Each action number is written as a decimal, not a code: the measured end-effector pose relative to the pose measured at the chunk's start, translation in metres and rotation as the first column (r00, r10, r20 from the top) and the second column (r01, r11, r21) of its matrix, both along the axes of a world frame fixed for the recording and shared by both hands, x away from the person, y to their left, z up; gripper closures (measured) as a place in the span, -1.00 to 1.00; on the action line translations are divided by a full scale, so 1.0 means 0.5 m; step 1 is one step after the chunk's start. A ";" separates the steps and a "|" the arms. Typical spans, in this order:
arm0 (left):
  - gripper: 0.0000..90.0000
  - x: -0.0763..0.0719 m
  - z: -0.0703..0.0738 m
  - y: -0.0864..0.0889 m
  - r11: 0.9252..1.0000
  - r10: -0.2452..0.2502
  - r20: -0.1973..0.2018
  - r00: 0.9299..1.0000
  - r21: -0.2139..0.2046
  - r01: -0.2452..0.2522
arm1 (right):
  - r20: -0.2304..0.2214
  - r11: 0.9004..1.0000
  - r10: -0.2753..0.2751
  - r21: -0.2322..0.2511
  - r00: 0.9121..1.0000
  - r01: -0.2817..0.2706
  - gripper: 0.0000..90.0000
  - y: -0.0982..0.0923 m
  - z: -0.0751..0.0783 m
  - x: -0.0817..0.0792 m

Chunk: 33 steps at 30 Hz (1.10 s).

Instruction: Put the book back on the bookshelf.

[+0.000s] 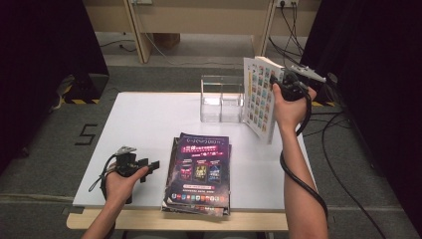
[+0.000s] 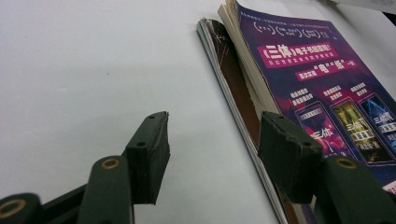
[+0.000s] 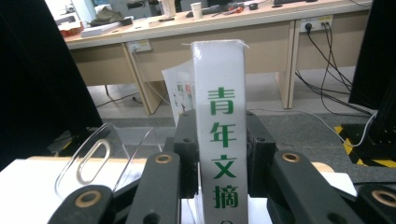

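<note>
My right gripper (image 3: 219, 158) is clamping the white spine of a thick magazine with green characters (image 3: 220, 140), holding it upright in the air just beside the clear plastic divided holder (image 1: 221, 102). My left gripper (image 2: 212, 149) is resting unclenched on the white table (image 1: 144, 124), holding nothing, beside the stack of purple-covered magazines (image 1: 200, 169)

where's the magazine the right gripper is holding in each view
High view: the held magazine stands upright at upper right, clamped by the right gripper.
Left gripper view: not in it.
Right gripper view: its white spine stands centre, between the jaws.
Shared landmark: the clear organizer, left of the magazine, also at lower left in the right gripper view.
</note>
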<state>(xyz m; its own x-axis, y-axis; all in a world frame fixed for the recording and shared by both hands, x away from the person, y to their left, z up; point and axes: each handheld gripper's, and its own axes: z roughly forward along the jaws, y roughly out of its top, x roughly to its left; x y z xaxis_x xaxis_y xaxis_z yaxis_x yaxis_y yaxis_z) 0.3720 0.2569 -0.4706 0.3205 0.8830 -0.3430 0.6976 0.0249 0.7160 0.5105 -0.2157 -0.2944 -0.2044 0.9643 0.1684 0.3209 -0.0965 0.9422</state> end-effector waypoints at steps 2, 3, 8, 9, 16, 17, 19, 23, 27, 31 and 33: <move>-0.06 0.000 0.000 0.001 1.000 0.003 0.001 1.000 -0.004 -0.003 | -0.002 1.000 0.009 -0.003 1.000 -0.009 0.60 -0.002 -0.002 -0.010; -0.06 0.000 0.001 0.002 1.000 0.004 0.001 1.000 -0.005 -0.004 | -0.004 1.000 0.009 -0.003 1.000 -0.009 0.60 -0.003 -0.003 -0.016; -0.06 -0.002 0.004 0.004 1.000 0.005 0.007 1.000 -0.004 -0.005 | -0.009 1.000 0.015 -0.018 1.000 -0.015 0.60 -0.012 -0.007 -0.036; -0.06 -0.002 0.004 0.004 1.000 0.007 0.006 1.000 -0.006 -0.007 | -0.010 1.000 0.019 -0.013 1.000 -0.019 0.60 -0.012 -0.009 -0.040; -0.06 -0.003 0.006 0.004 1.000 0.009 0.008 1.000 -0.004 -0.009 | -0.020 0.999 0.032 -0.029 0.999 -0.032 0.60 -0.023 -0.018 -0.071; -0.06 -0.004 0.007 0.004 1.000 0.009 0.008 1.000 -0.004 -0.009 | -0.021 0.999 0.033 -0.030 0.999 -0.033 0.60 -0.024 -0.020 -0.076; -0.06 -0.004 0.008 0.005 1.000 0.010 0.009 1.000 -0.002 -0.009 | -0.028 0.999 0.035 -0.026 0.999 -0.036 0.60 -0.025 -0.022 -0.085; -0.06 -0.004 0.007 0.005 1.000 0.009 0.009 1.000 -0.001 -0.009 | -0.032 0.998 0.044 -0.043 0.999 -0.045 0.60 -0.029 -0.028 -0.100; -0.06 -0.005 0.008 0.004 1.000 0.008 0.007 1.000 0.001 -0.008 | -0.032 0.997 0.049 -0.056 0.998 -0.051 0.60 -0.033 -0.034 -0.114; -0.06 -0.005 0.007 0.004 1.000 0.009 0.007 1.000 0.001 -0.009 | -0.037 0.997 0.053 -0.057 0.998 -0.055 0.60 -0.036 -0.041 -0.129; -0.06 -0.006 0.007 0.003 1.000 0.006 0.005 1.000 0.003 -0.006 | -0.034 0.997 0.052 -0.062 0.998 -0.054 0.60 -0.039 -0.045 -0.134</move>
